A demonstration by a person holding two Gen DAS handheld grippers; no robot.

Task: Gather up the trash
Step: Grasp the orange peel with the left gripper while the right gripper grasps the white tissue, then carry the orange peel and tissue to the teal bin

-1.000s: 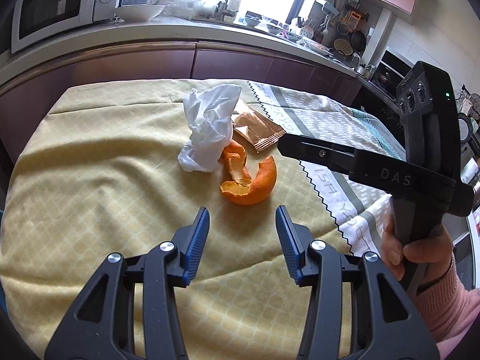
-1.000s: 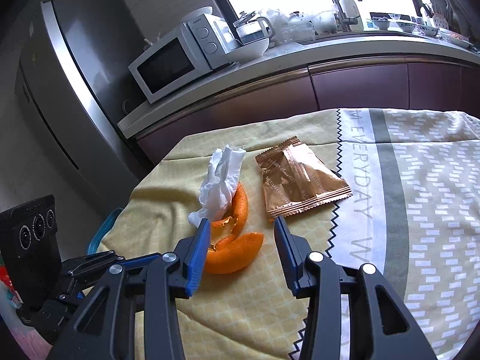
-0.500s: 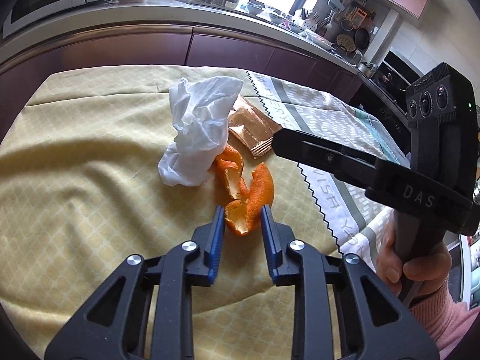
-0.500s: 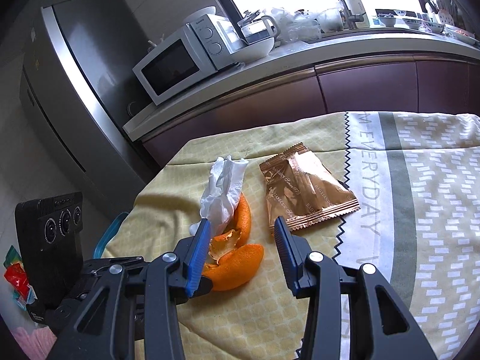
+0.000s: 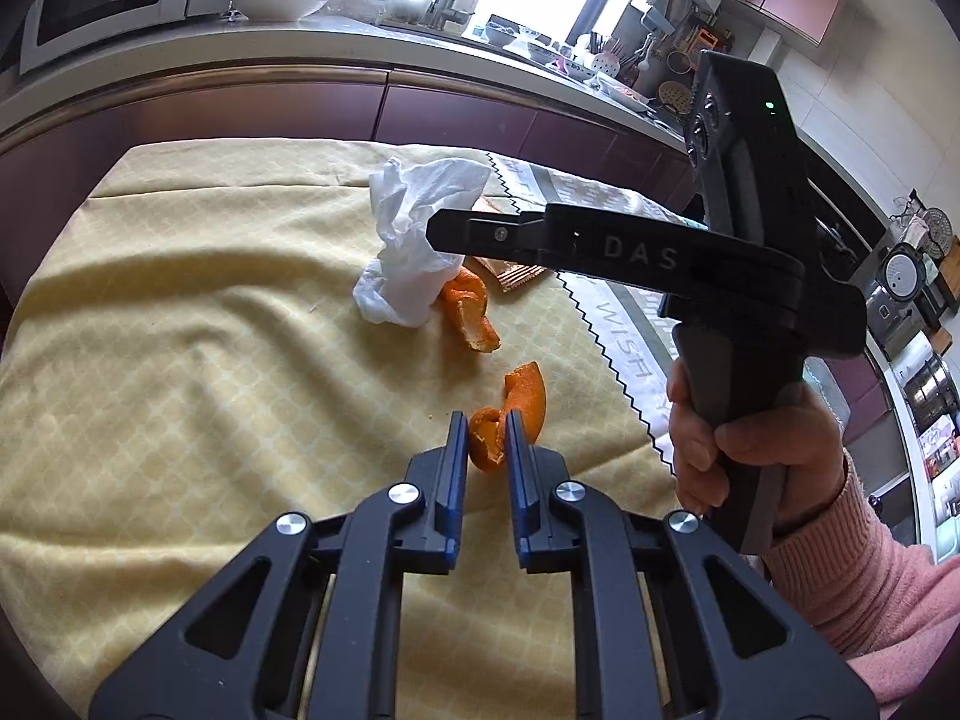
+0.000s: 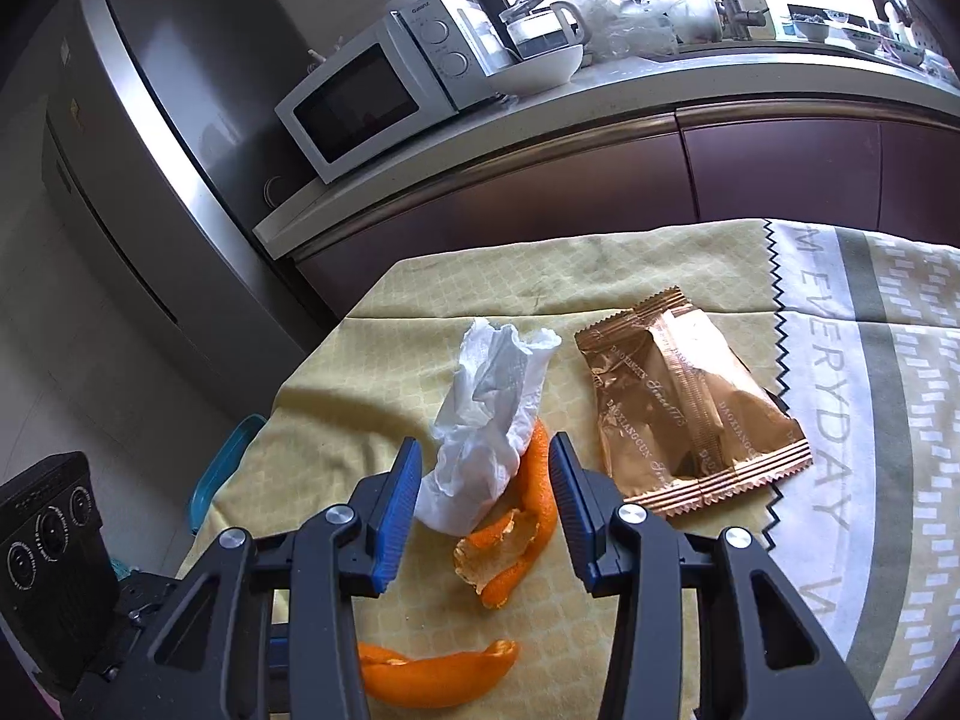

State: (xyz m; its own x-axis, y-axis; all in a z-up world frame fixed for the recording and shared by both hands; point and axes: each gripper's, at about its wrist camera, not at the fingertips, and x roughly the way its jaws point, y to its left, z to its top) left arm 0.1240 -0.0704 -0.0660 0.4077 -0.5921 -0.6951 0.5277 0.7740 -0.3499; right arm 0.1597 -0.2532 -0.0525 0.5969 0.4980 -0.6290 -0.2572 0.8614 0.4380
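Note:
My left gripper is shut on a piece of orange peel and holds it just above the yellow tablecloth; that piece also shows in the right wrist view. A second orange peel lies beside a crumpled white tissue. A copper snack wrapper lies to their right. My right gripper is open, its jaws spread above the tissue and the second peel.
The table's left edge drops off near a blue bin rim. A fridge and a counter with a microwave stand behind. A grey patterned cloth covers the table's right side.
My left gripper closed on one orange peel piece and pulled it away from the other peel and tissue. My right gripper moved forward over the tissue and remaining peel, still open.

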